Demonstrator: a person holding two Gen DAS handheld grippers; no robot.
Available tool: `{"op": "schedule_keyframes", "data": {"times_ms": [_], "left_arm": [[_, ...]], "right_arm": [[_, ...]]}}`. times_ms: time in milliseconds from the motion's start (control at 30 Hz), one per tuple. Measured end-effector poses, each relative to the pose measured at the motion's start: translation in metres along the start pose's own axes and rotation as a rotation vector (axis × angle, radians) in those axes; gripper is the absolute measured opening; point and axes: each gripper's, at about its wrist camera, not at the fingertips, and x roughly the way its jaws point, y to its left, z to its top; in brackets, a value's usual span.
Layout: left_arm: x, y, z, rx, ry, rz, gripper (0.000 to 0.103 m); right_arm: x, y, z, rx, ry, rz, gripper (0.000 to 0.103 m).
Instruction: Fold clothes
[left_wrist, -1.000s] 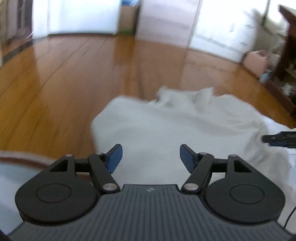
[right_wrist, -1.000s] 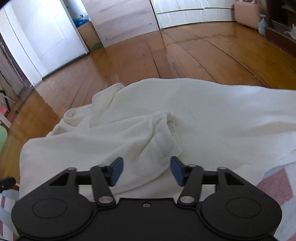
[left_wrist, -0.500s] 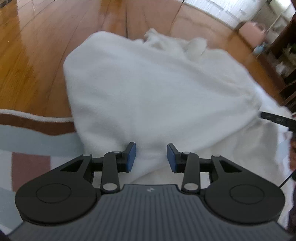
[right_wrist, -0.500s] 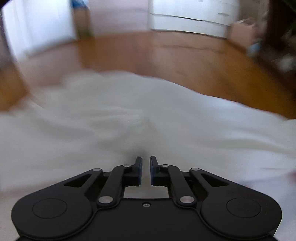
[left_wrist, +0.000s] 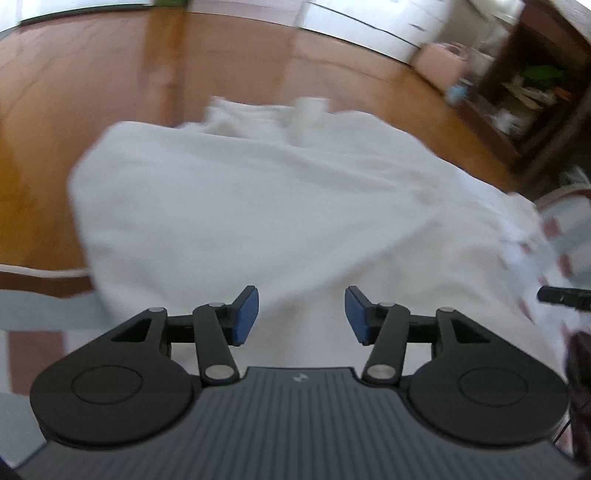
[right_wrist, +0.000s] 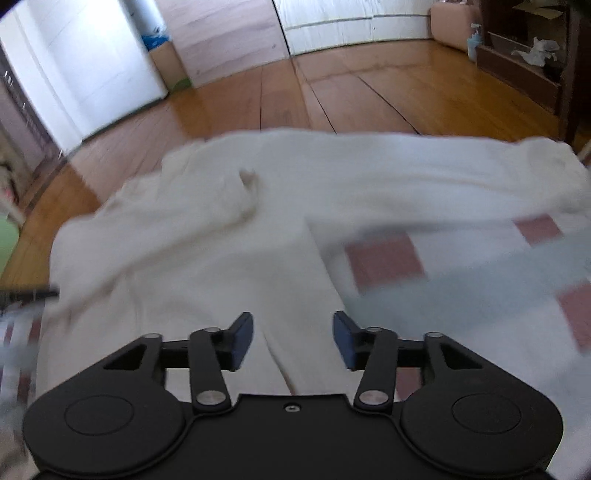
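Wooden floor (right_wrist: 354, 88): fills the upper half of both wrist views, its boards running away toward white doors (right_wrist: 92, 74) and pale drawers (right_wrist: 354, 26) at the far wall. A dark shelf unit (left_wrist: 532, 92) stands at the right edge of the left view, with a pink box (left_wrist: 443, 62) beside it.

Quilt (right_wrist: 480, 280): a patchwork of pale grey and dusty-red squares lying in the near part of both views; its bound edge meets the floor at the left of the left view.

Cloth (left_wrist: 266, 206): a large white garment, soft and rumpled, spread half on the quilt and half out over the floor. In the right view a long flap of it (right_wrist: 207, 280) runs toward the camera, its straight right edge lying on the quilt; a bunched fold sits near its far left part. Motion blur softens its outline in both views.

Left gripper (left_wrist: 301, 317): held above the near part of the cloth, pointing down and forward. Its jaws are opening; the blue pads (left_wrist: 245, 314) stand apart with only cloth seen beyond them, and nothing is pinched.

Right gripper (right_wrist: 293, 341): poised above the near end of the flap, close to its edge. Its jaws are opening; the blue pads (right_wrist: 343, 339) are apart and grip nothing. Its black tip also shows at the right edge of the left view.
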Motion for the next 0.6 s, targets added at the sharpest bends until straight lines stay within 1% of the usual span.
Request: {"op": "schedule_keyframes", "data": {"times_ms": [67,133,200,300,333,367,400,433,500,533,567,600], "left_arm": [[0.003,-0.026,-0.012,0.056,0.035,-0.03,0.055],[0.01,-0.053,-0.028,0.132,0.086,-0.032,0.057],[0.017,-0.075,-0.044,0.184,0.131,-0.023,0.057],[0.018,-0.1,-0.068,0.215,0.174,-0.029,0.057],[0.016,-0.107,-0.076,0.222,0.186,-0.031,0.057],[0.012,-0.113,-0.085,0.231,0.194,-0.027,0.057],[0.008,-0.117,-0.093,0.234,0.196,-0.014,0.058],[0.001,-0.114,-0.099,0.211,0.196,0.007,0.061],[-0.014,-0.1,-0.108,0.116,0.195,0.053,0.067],[-0.021,-0.093,-0.112,0.068,0.194,0.075,0.067],[-0.029,-0.086,-0.117,0.02,0.193,0.098,0.067],[-0.037,-0.079,-0.12,-0.024,0.194,0.116,0.067]], "right_arm": [[-0.016,-0.017,-0.023,0.017,0.025,-0.008,0.058],[-0.031,-0.034,-0.046,0.058,0.033,-0.025,0.058],[-0.043,-0.048,-0.068,0.099,0.029,-0.04,0.059],[-0.052,-0.066,-0.098,0.165,0.005,-0.06,0.064],[-0.052,-0.072,-0.109,0.195,-0.001,-0.071,0.064],[-0.052,-0.077,-0.121,0.219,-0.003,-0.064,0.064],[-0.05,-0.079,-0.13,0.234,-0.01,-0.043,0.064],[-0.048,-0.081,-0.14,0.248,-0.018,-0.019,0.064],[-0.047,-0.079,-0.149,0.23,-0.089,-0.015,0.064],[-0.045,-0.078,-0.148,0.221,-0.109,-0.005,0.064],[-0.043,-0.078,-0.147,0.213,-0.126,0.007,0.053],[-0.04,-0.077,-0.146,0.205,-0.143,0.019,0.02]]}}
